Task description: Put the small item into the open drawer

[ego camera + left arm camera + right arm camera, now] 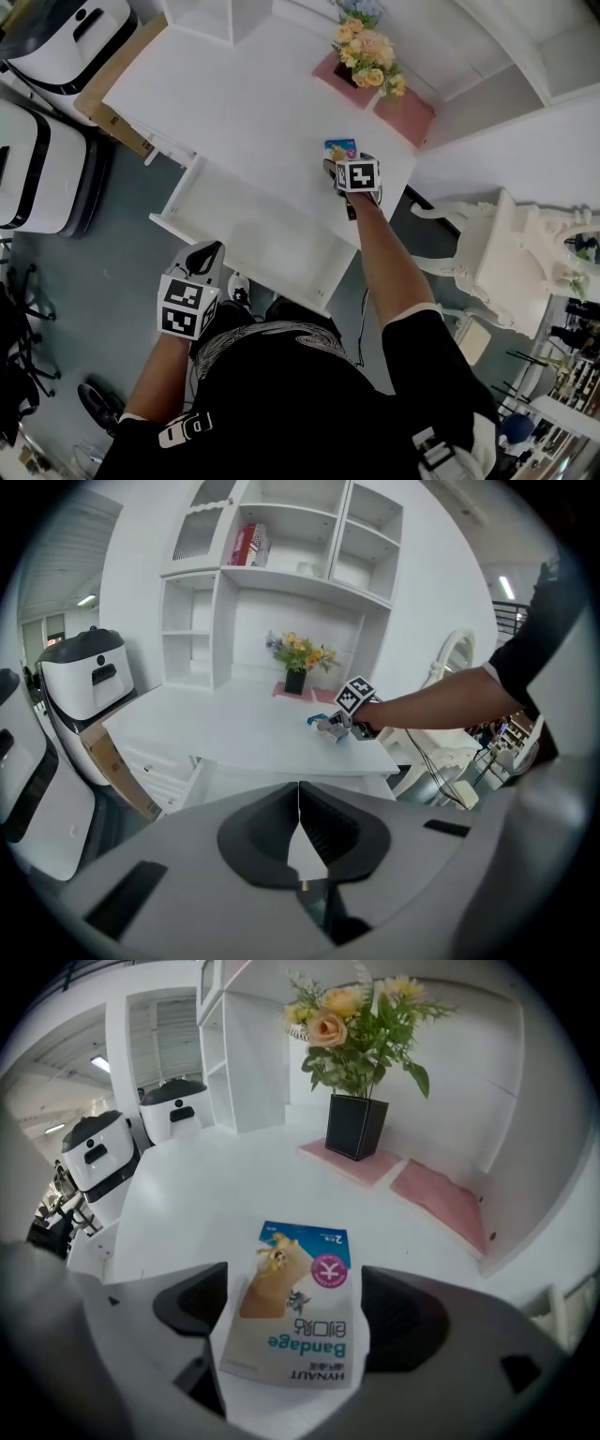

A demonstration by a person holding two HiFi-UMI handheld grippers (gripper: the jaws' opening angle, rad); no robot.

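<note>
White desk (234,103) with a shelf unit at the back. One drawer (246,230) is pulled out at the front, and nothing shows in it.

Step in hand, as I read it: pick-up, and the grab isn't made yet. The right gripper (349,161) is tilted down over the desk with its jaws spread wide. The bandage packet (292,1309) lies flat on the desktop right between them, printed face up. Its left edge is clear of the left pad. Its right edge runs just beside the right pad, and I can't tell if they touch. No squeeze either way, since the packet isn't bent or lifted.

Beyond the jaws there are flowers (352,1026) in a black pot (356,1126) on a pink mat (441,1199), well apart from the packet and out of the way.

The left gripper (300,829) has its jaws pressed together and holds nothing. It's close to the body, pointing toward the drawer front.

Next move needs:
- Jaws closing across the packet's width. It's thin and flat, so the tips likely have to go low to the surface or it may slip out.
- Then a lift, a carry back toward the person and to the right gripper's left, and a drop into the drawer.

Risk: the packet sliding on the smooth top instead of being caught.
</note>
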